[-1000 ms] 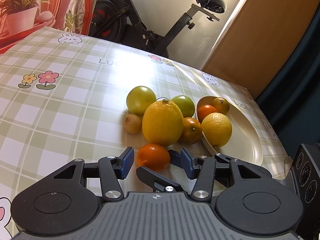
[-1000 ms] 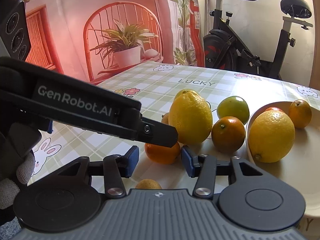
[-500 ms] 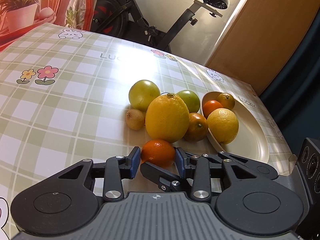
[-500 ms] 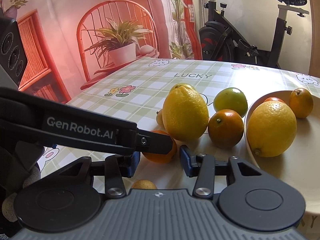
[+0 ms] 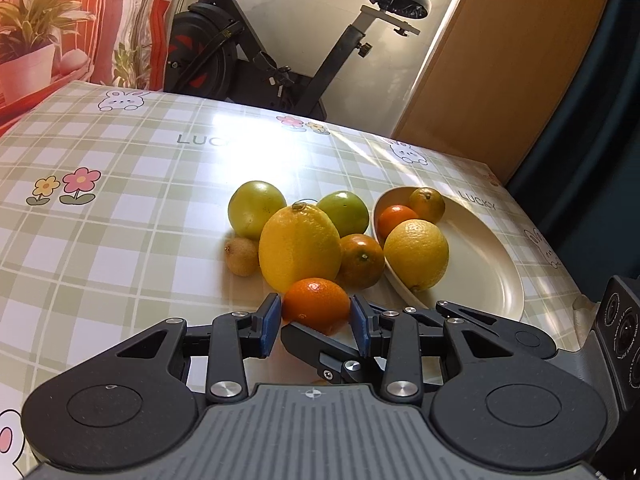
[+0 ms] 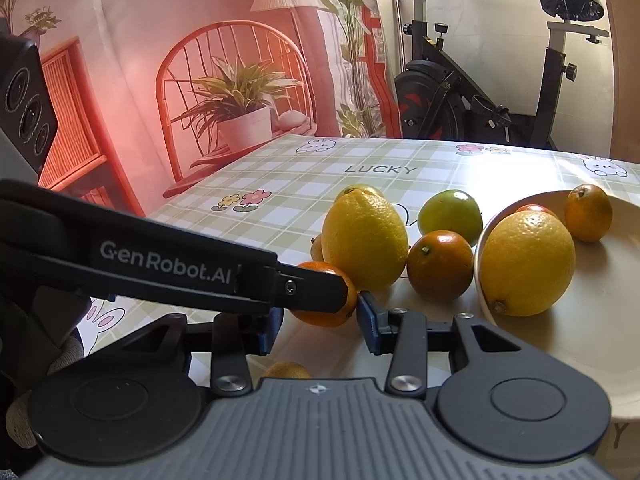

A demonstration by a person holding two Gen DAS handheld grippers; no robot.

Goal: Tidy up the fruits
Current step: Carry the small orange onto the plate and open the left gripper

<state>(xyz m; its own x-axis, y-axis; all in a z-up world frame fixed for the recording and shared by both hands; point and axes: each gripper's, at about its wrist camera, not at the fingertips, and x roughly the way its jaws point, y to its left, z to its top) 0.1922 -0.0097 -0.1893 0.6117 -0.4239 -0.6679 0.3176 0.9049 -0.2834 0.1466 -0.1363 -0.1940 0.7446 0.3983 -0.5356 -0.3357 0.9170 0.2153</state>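
A small orange [image 5: 316, 304] lies on the checked tablecloth in front of a big lemon [image 5: 299, 247]. My left gripper [image 5: 314, 320] has closed its blue pads on the orange's two sides. The same orange shows in the right wrist view [image 6: 326, 308], partly hidden by the left gripper's finger. My right gripper [image 6: 318, 326] is open just behind that orange, holding nothing. A cream oval plate [image 5: 484, 256] to the right holds a lemon [image 5: 416, 254] and two small oranges [image 5: 396, 220].
Two green fruits [image 5: 256, 209], a small brown fruit [image 5: 241, 256] and a dark orange [image 5: 362, 266] crowd around the big lemon. A small yellow fruit [image 6: 286, 370] lies under my right gripper. An exercise bike [image 5: 280, 48] stands beyond the table.
My left gripper moved forward around the small orange and narrowed its jaws onto it. My right gripper drew closer to the same orange and stayed open.
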